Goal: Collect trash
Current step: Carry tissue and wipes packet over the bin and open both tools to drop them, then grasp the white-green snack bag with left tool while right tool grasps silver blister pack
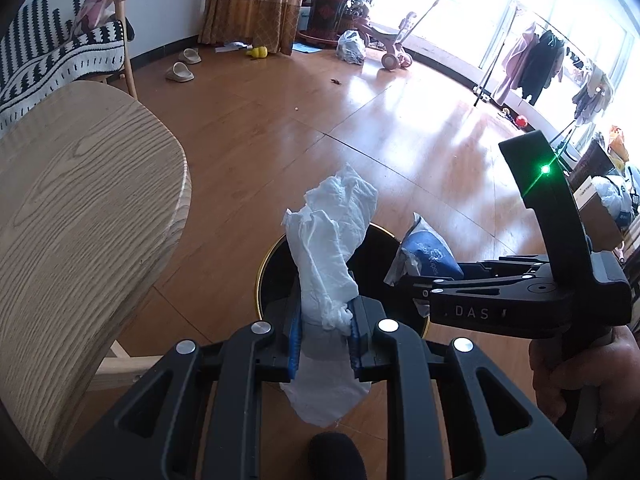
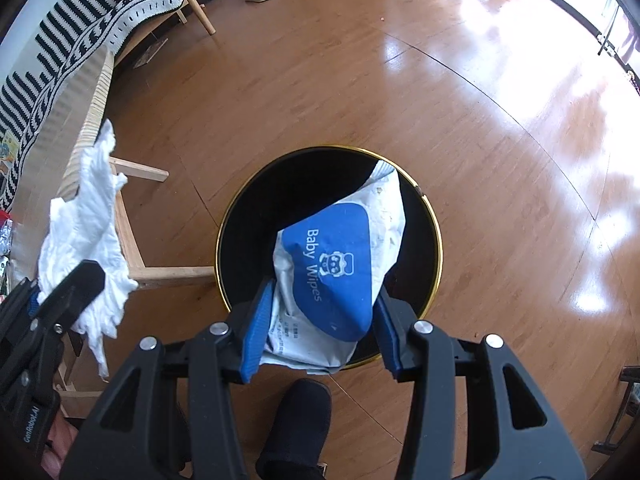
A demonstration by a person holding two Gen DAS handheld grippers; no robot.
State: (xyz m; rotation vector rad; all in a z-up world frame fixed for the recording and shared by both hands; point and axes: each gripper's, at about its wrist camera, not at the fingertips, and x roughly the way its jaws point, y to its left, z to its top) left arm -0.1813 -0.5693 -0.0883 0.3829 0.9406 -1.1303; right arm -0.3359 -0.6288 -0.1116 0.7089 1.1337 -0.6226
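My left gripper [image 1: 325,316] is shut on a crumpled white tissue [image 1: 332,236], which sticks up over the near rim of a round black bin with a gold rim [image 1: 262,276]. In the right wrist view the same tissue [image 2: 86,232] hangs at the left, beside the bin [image 2: 224,220]. My right gripper [image 2: 320,320] is shut on a blue and white baby wipes pack [image 2: 340,264], held right over the bin's mouth. From the left wrist view the pack [image 1: 424,252] and the right gripper [image 1: 416,280] show above the bin's right side.
A light wooden table [image 1: 80,200] curves along the left, close to the bin. A striped sofa [image 1: 52,52], slippers [image 1: 180,72], a plastic bag [image 1: 351,47], a pink ride-on toy [image 1: 394,46] and a clothes rack [image 1: 536,60] stand far across the wooden floor. A dark shoe [image 2: 296,424] is below the bin.
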